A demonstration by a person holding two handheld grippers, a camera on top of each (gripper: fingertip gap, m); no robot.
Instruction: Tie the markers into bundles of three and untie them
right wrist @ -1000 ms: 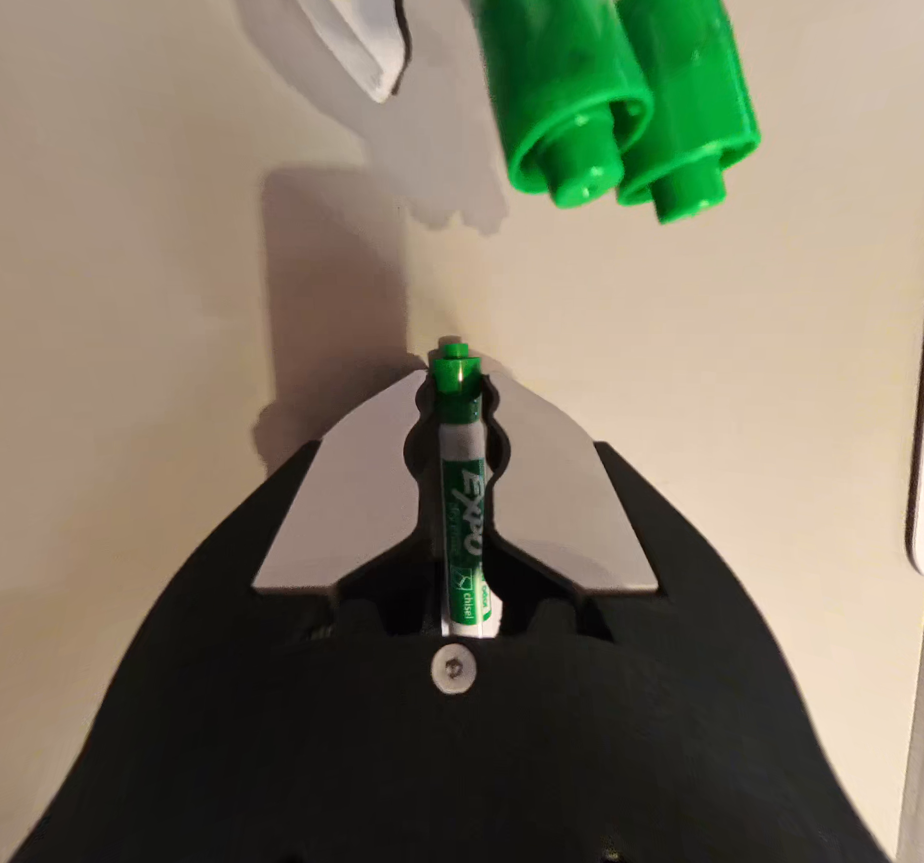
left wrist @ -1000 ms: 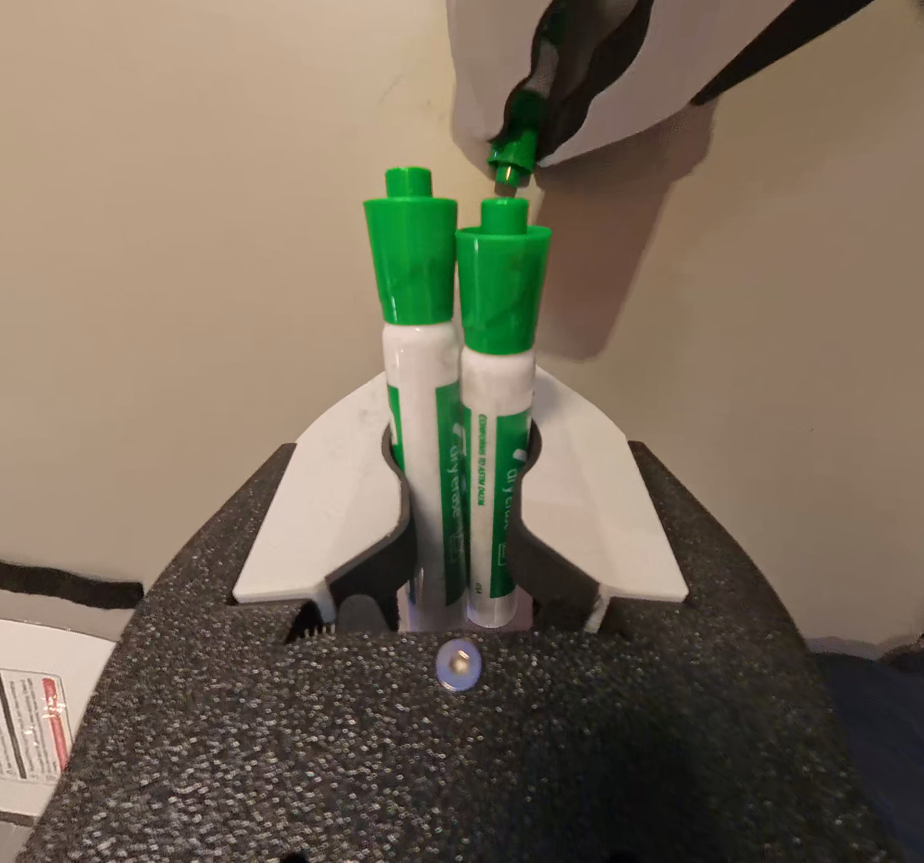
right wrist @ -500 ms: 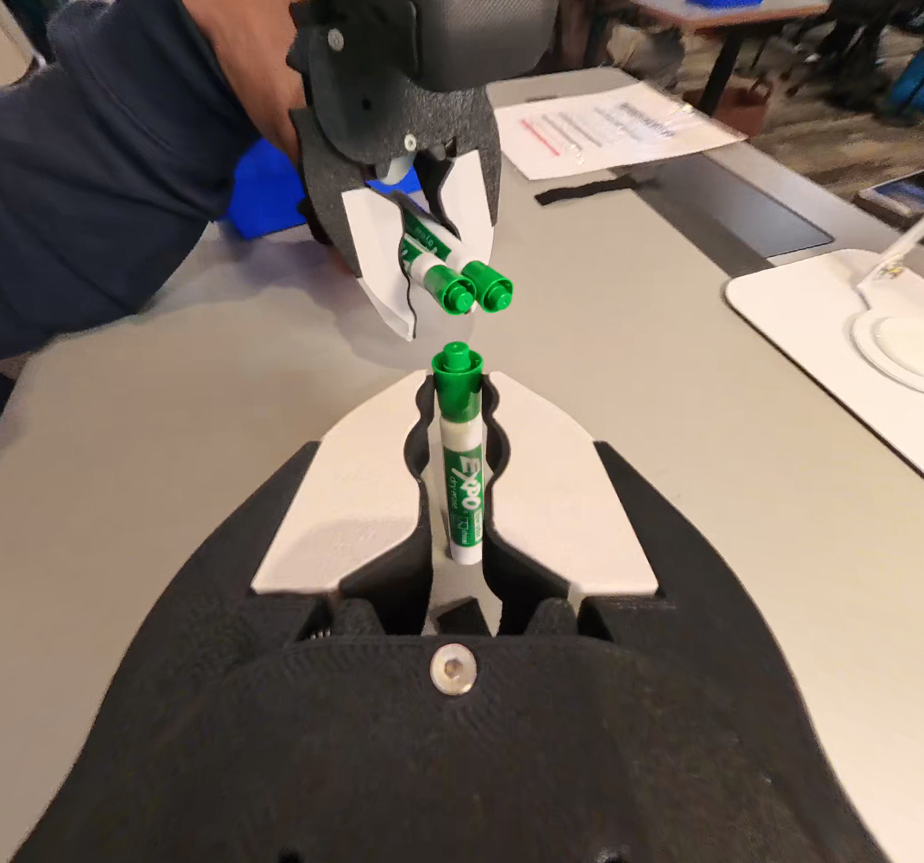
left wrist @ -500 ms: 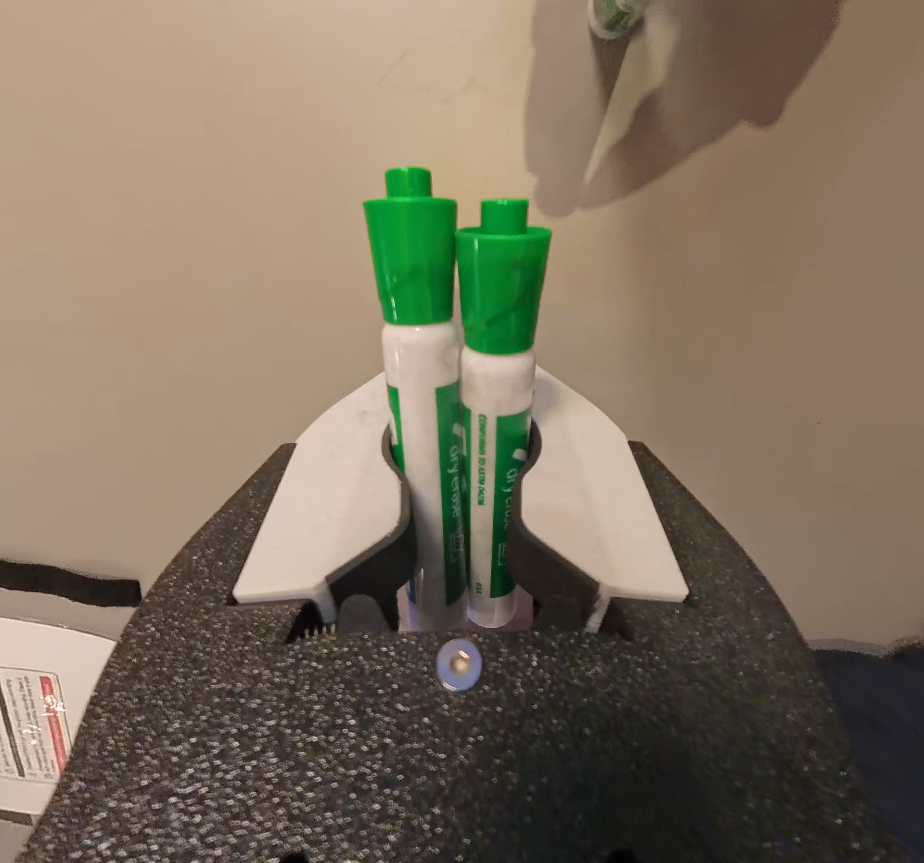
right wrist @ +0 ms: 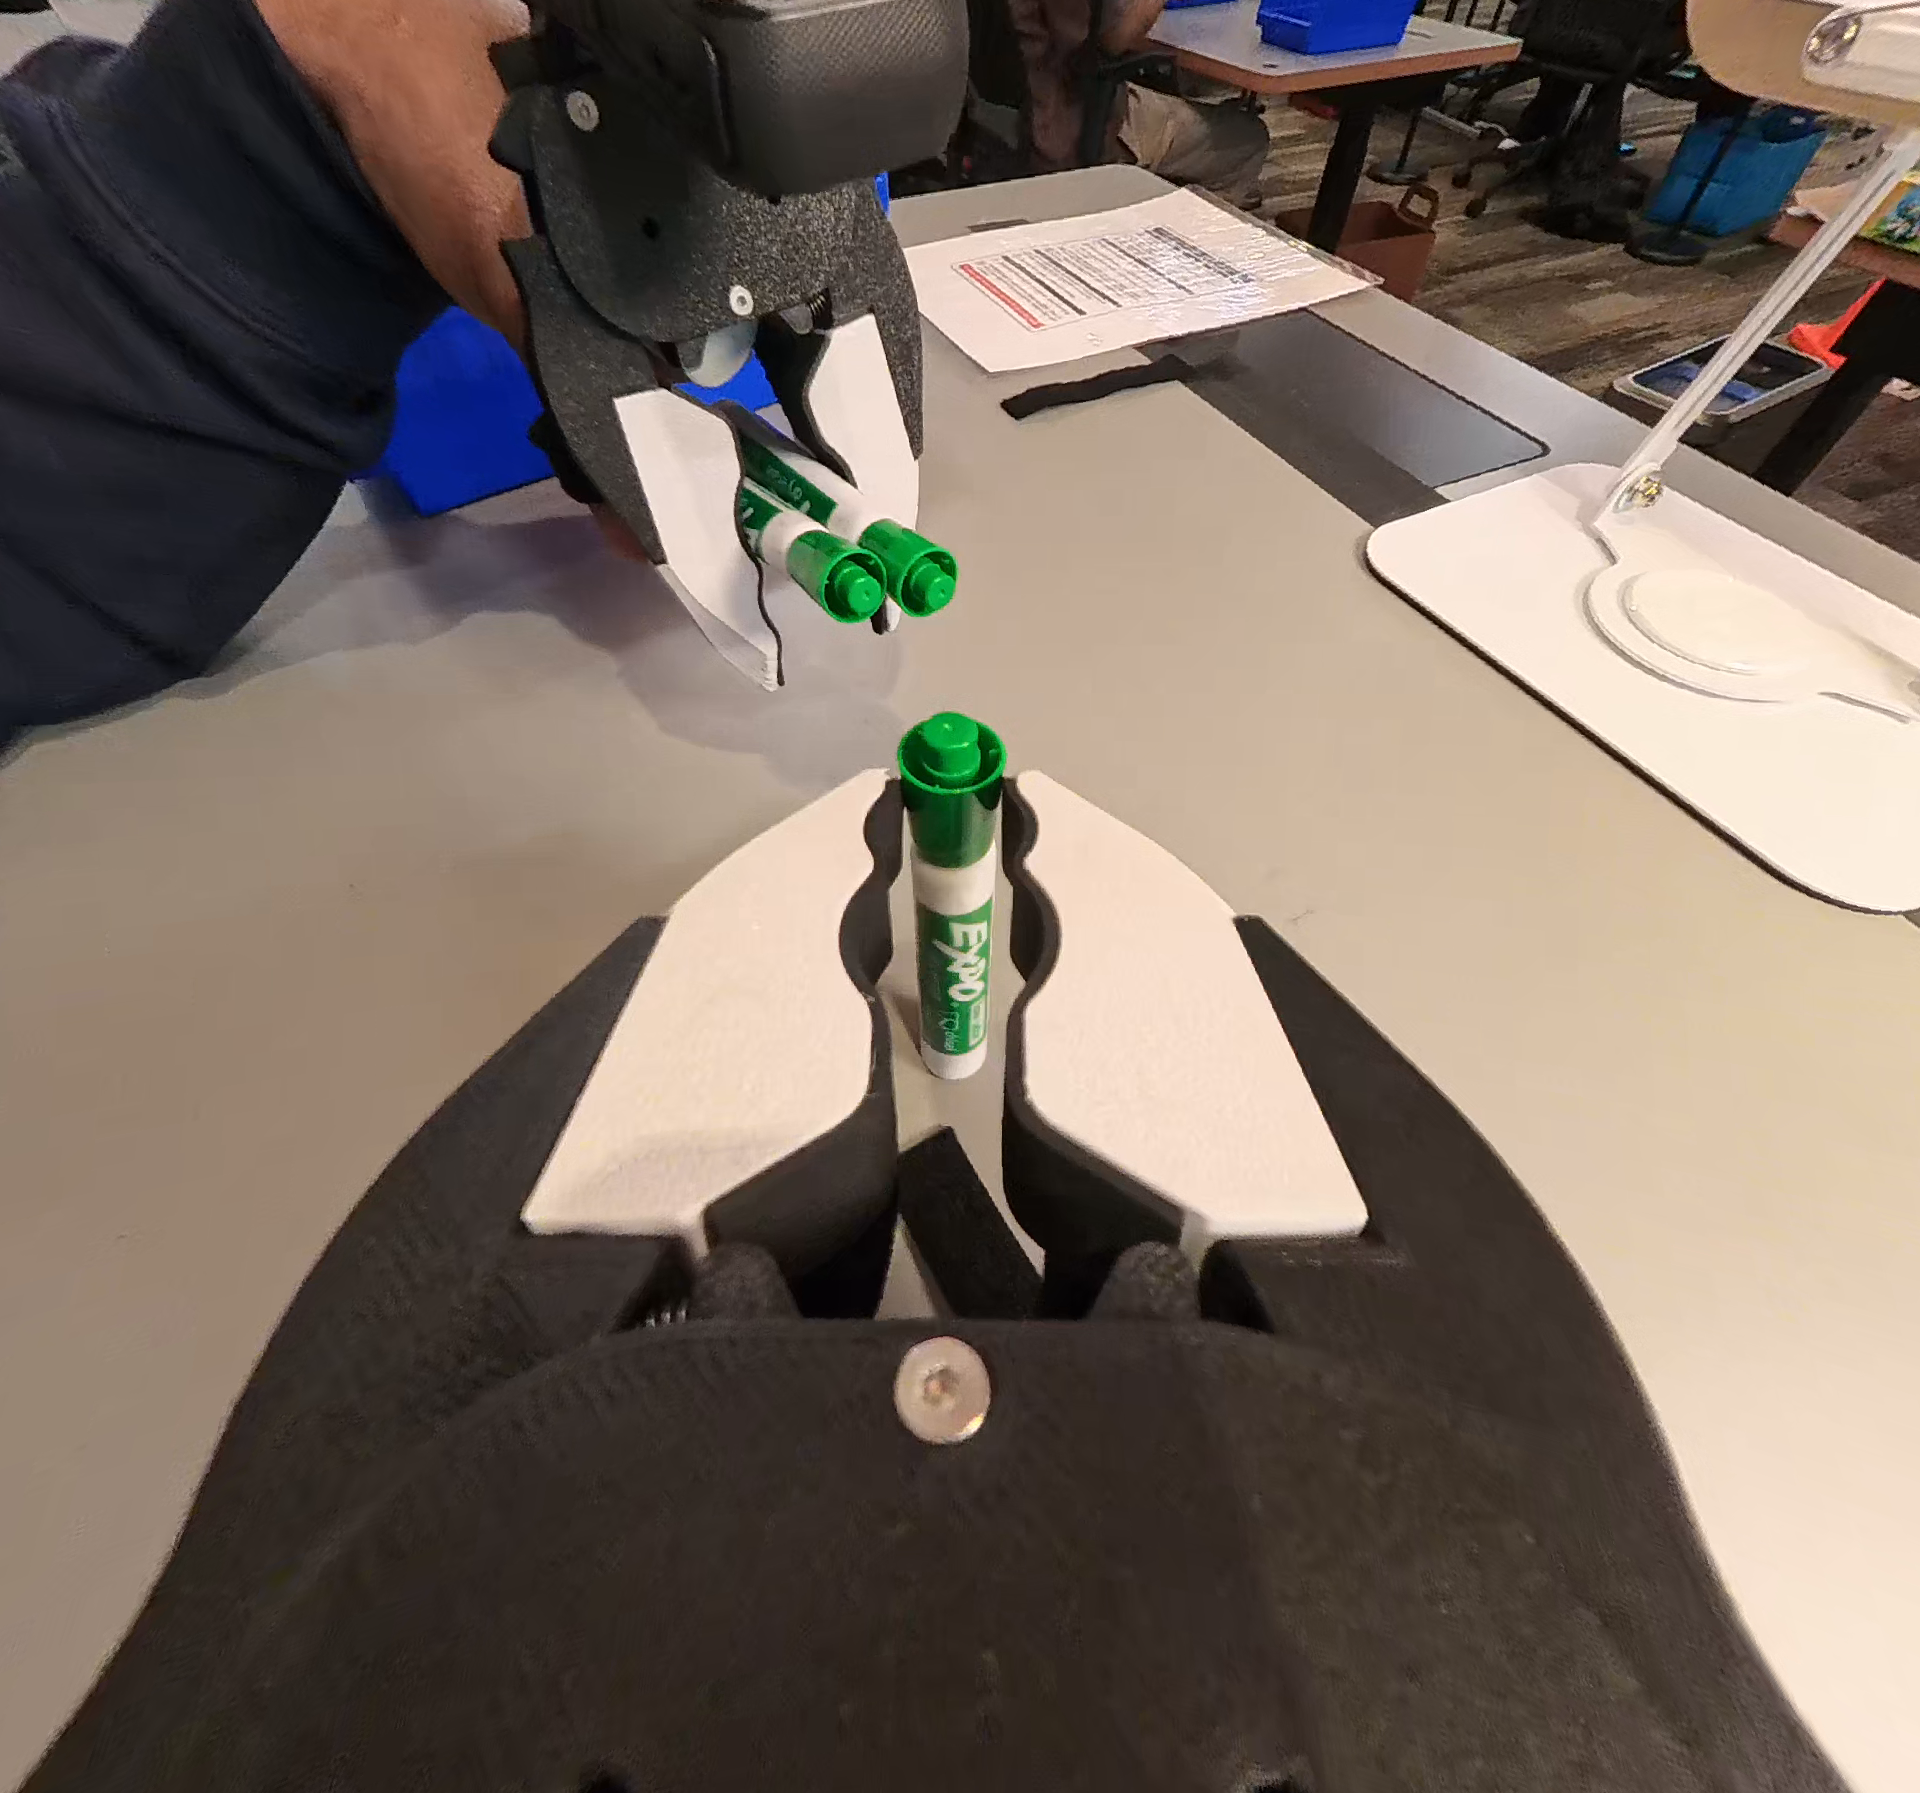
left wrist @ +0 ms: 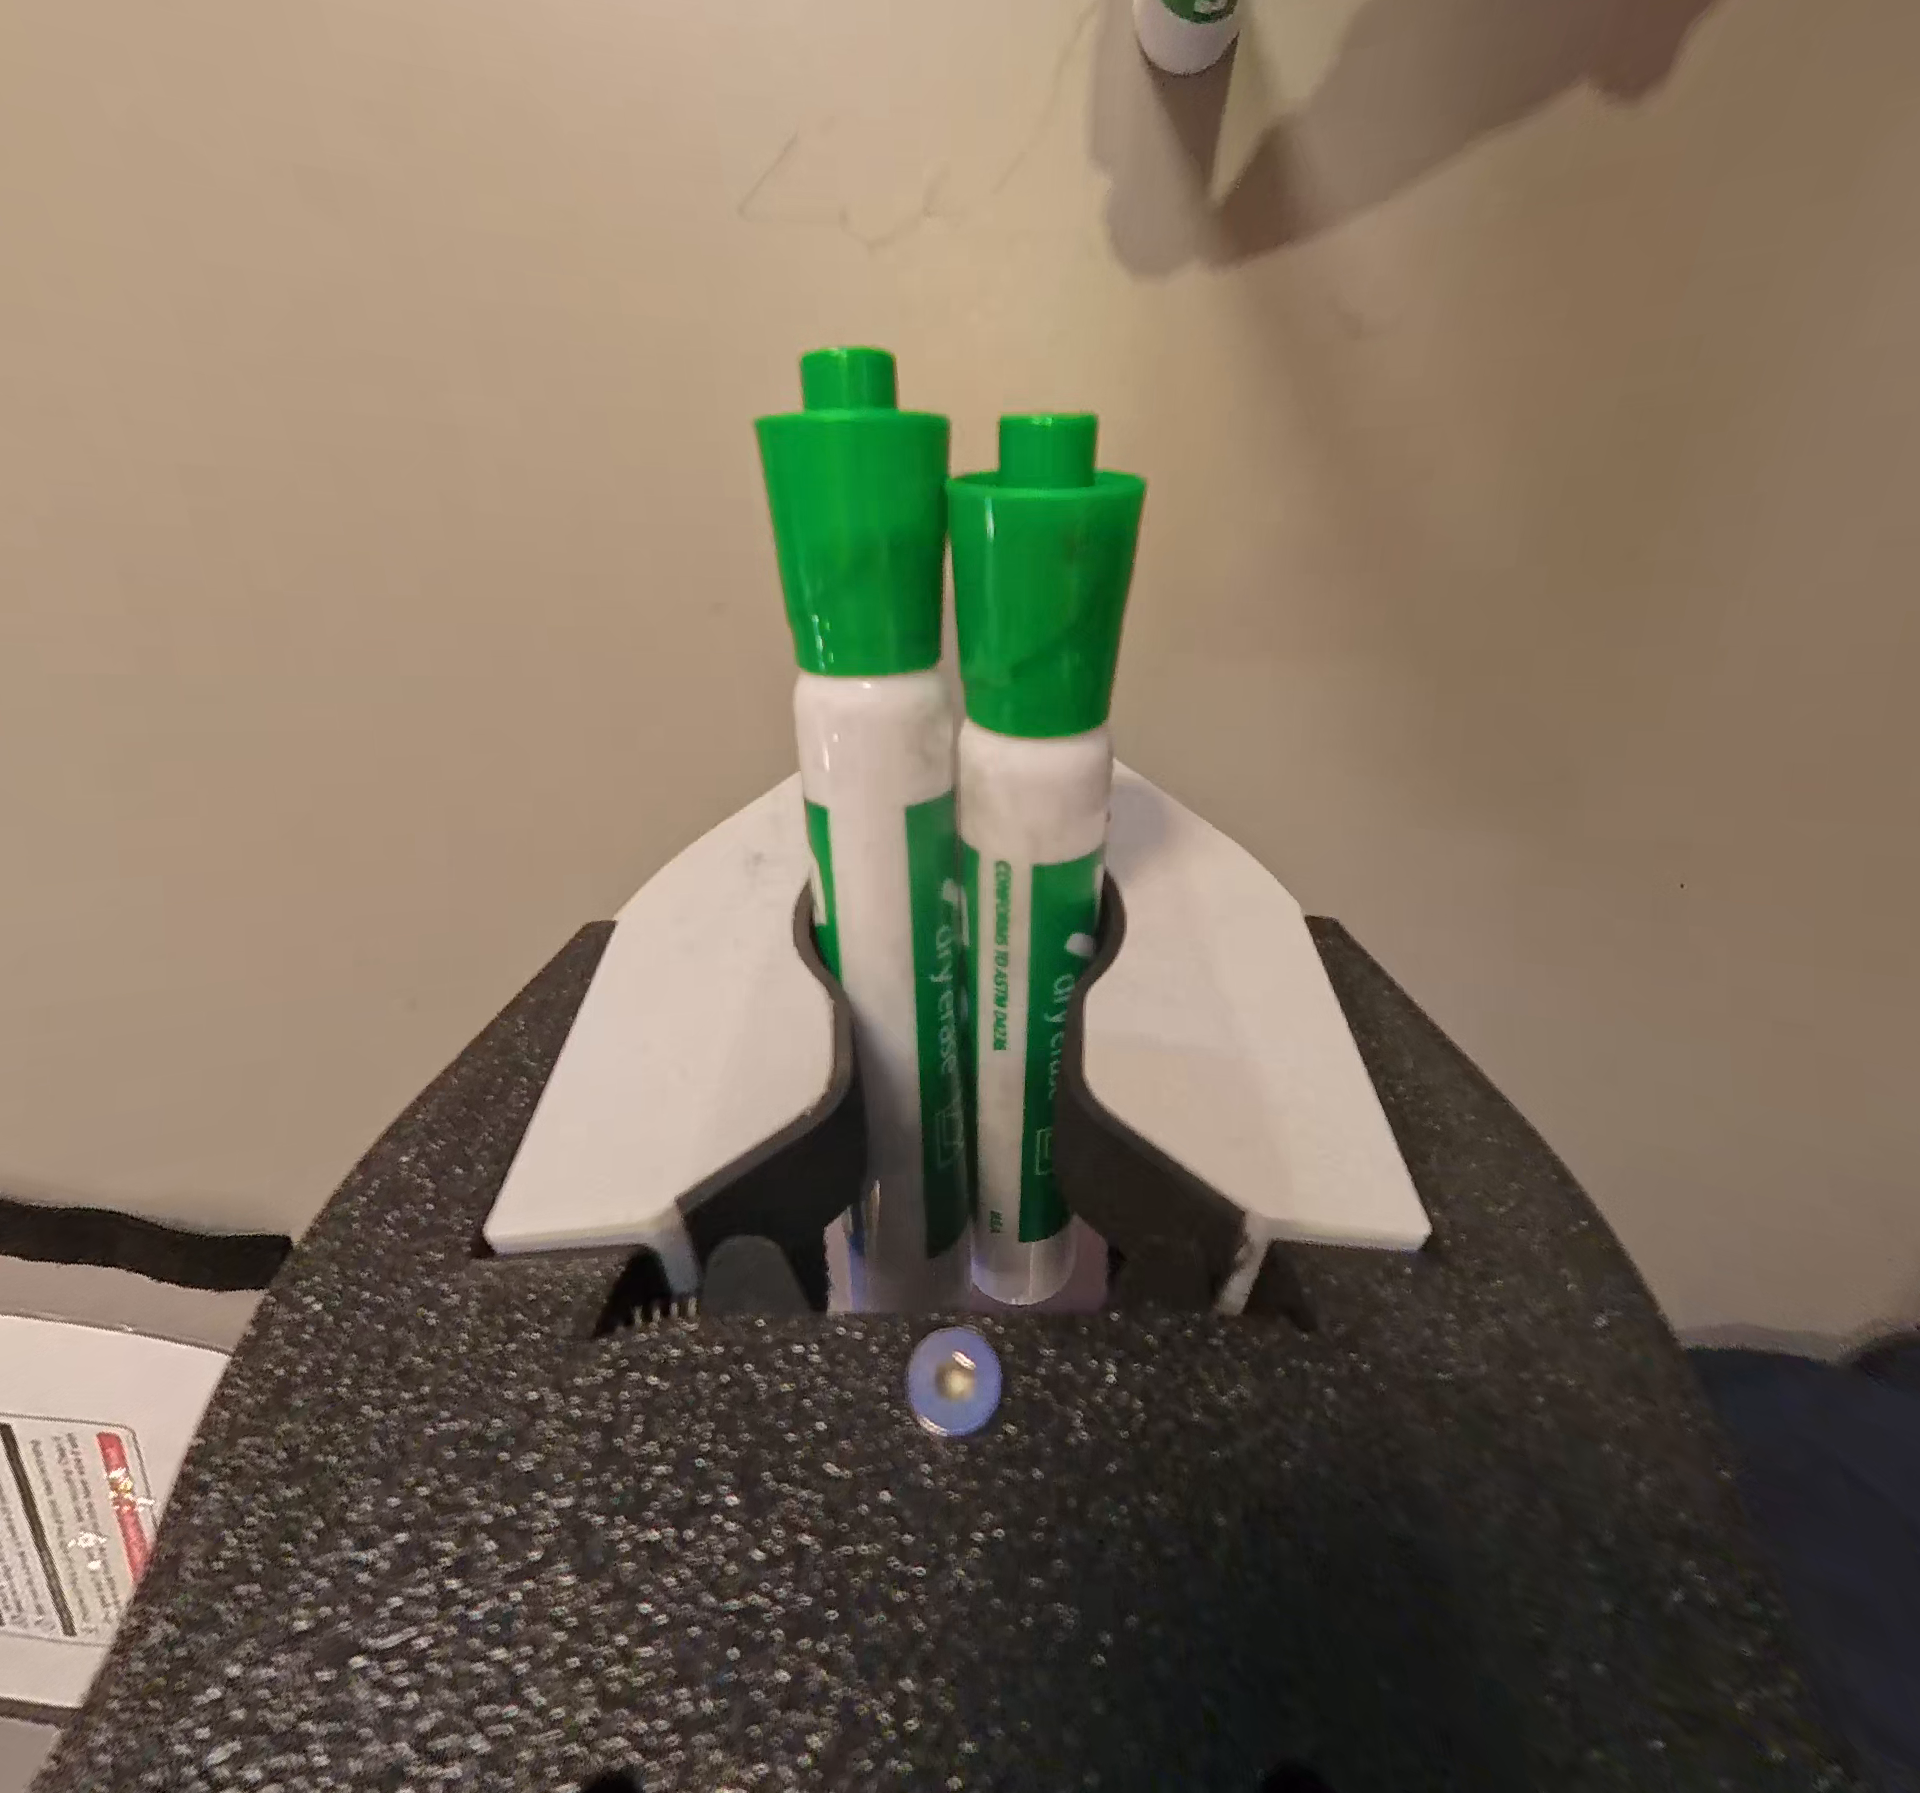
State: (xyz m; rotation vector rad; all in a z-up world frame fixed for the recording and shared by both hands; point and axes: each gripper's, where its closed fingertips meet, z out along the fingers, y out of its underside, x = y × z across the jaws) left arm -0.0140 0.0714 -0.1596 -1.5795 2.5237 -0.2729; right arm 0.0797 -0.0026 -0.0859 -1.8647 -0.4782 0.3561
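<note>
We hold two green markers (left wrist: 951,808) clenched in the left fingers (left wrist: 717,922) and a third marker (right wrist: 951,902) in the right fingers (right wrist: 1132,964), with nothing tied yet.

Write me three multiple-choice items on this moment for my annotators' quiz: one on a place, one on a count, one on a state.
1. Where does the black strap lie?
A. on the grey table beside the printed sheet
B. around the markers
C. on the white lamp base

2. How many green markers does the left gripper hold?
A. one
B. two
C. three

3. What state is the green marker in the right gripper in?
A. uncapped
B. lying on the table
C. capped, clamped between the fingers

Key: 1 A, it lies flat by the sheet; 2 B, two barrels stand side by side; 3 C, its cap tops the closed fingers.
</note>
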